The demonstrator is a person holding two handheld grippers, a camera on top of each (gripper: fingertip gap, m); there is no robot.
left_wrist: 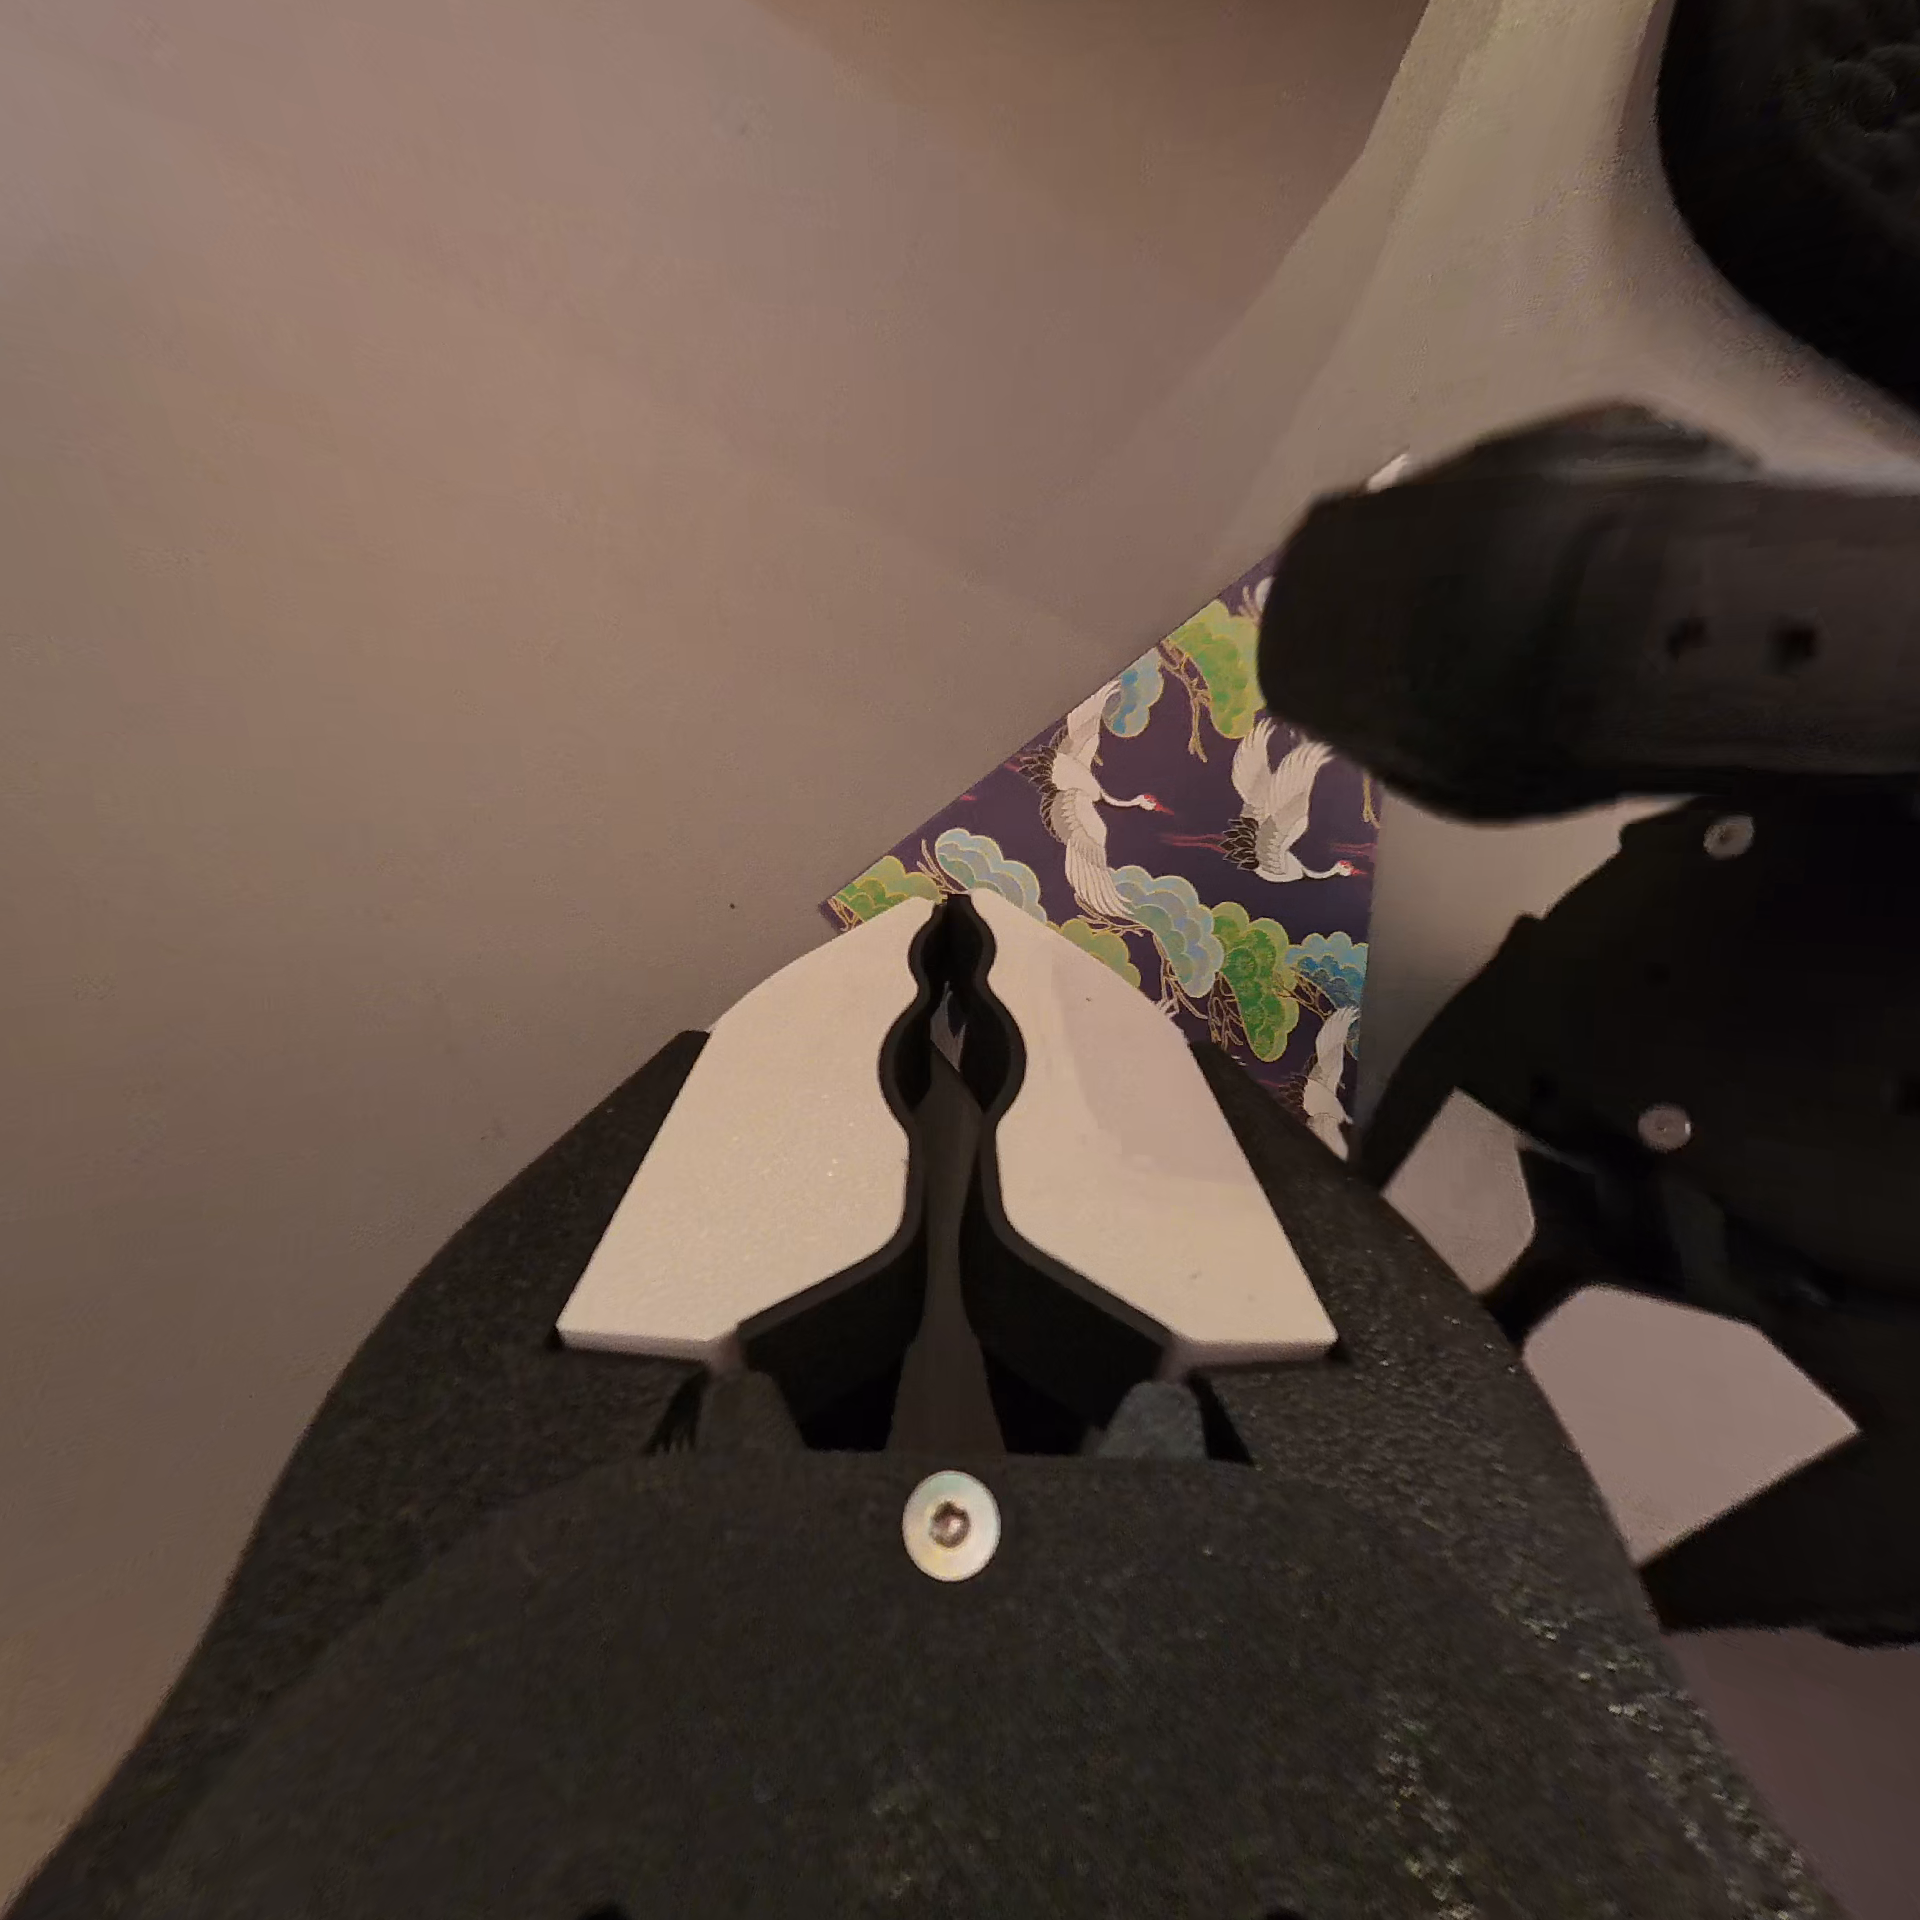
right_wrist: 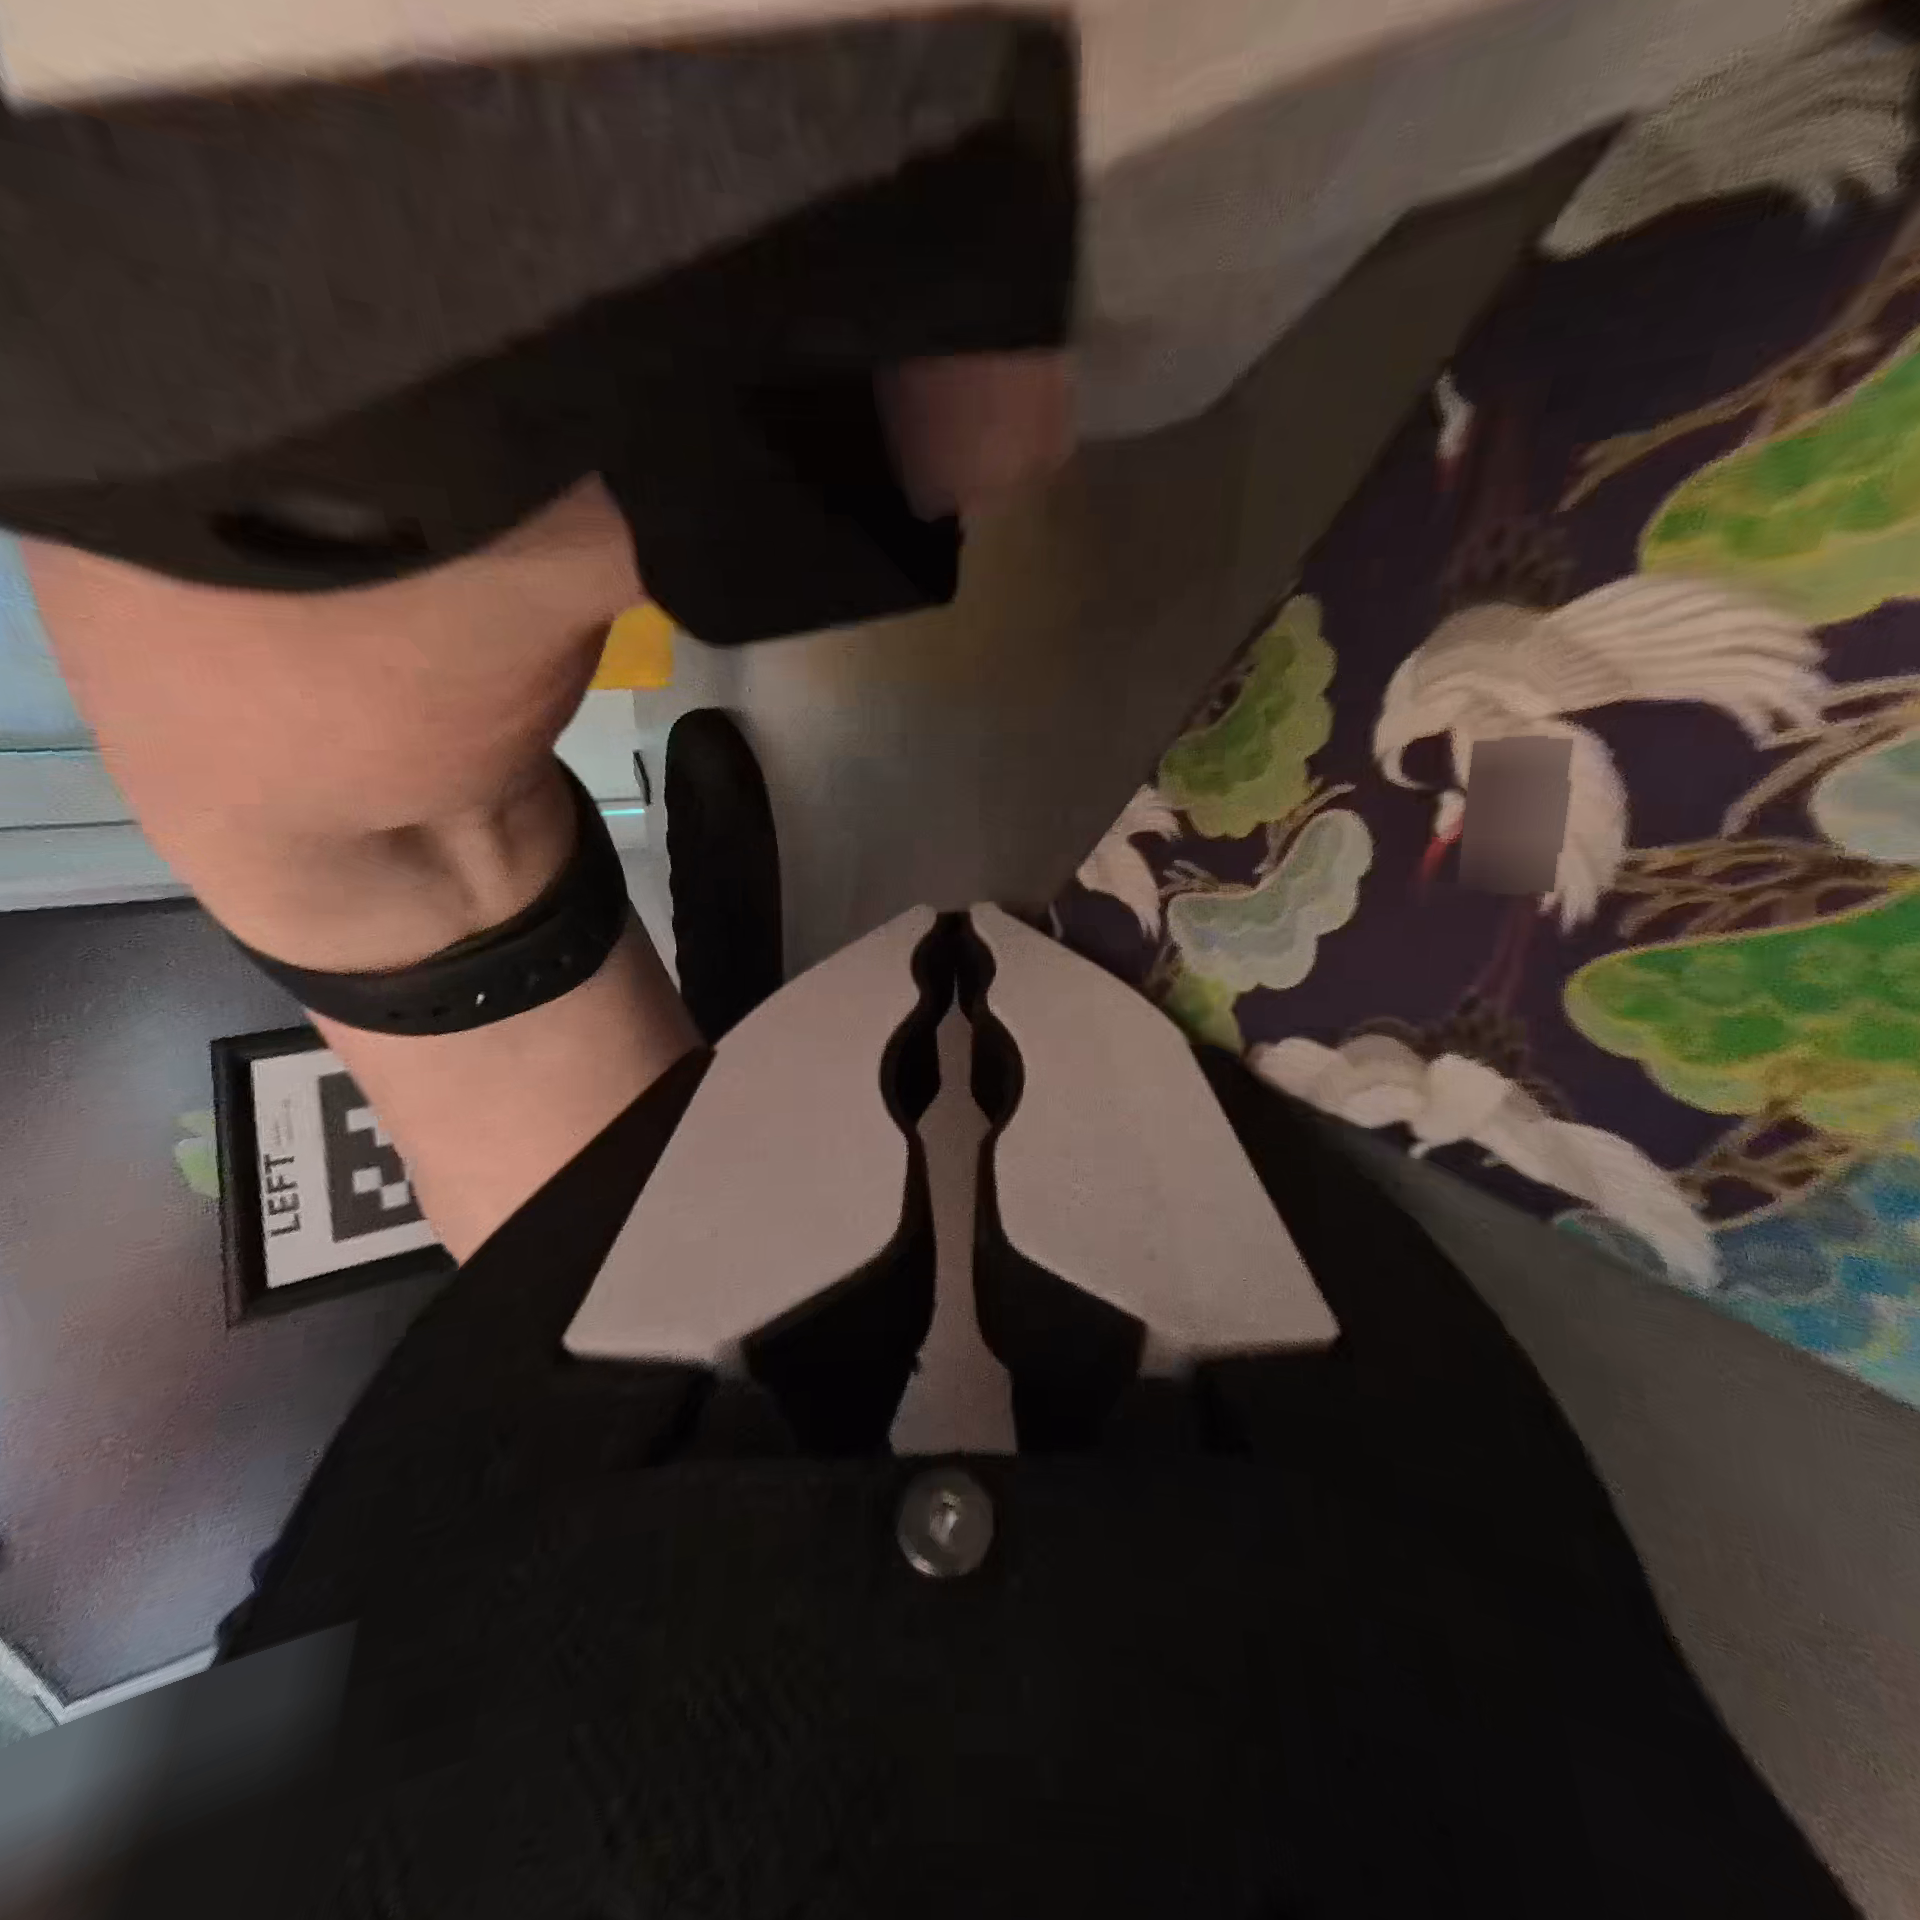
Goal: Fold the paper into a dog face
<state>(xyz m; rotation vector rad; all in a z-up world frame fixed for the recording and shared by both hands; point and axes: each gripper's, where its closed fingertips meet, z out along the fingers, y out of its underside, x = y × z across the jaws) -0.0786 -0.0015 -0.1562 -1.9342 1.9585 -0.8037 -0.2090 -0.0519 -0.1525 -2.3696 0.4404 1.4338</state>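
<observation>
On the left, the left hand-held gripper (left_wrist: pixel 951 920) had its pale fingers brought together at the tips, right at the lower corner of the paper (left_wrist: pixel 1195 862). It looked to be pinching that corner, though the tips hid the contact itself. The paper was a thin sheet printed with white cranes and green and blue clouds on dark purple, and it lay as a triangle on the pale worktop (left_wrist: pixel 468 520), so a first diagonal fold seemed to be in.

To the right, the right hand-held gripper (right_wrist: pixel 956 925) was likewise drawn closed, its tips meeting at the edge of the paper (right_wrist: pixel 1558 790); whether any sheet sat between them I could not tell. Beyond it, a bare wrist with a black band (right_wrist: pixel 468 987) held the other tool.

Such paper would be light and limp, quick to slide on a smooth top and easy to crumple or tear. I judged it best taken by a corner or near an edge, lightly, with the other tool pinning the sheet while a crease was pressed.
</observation>
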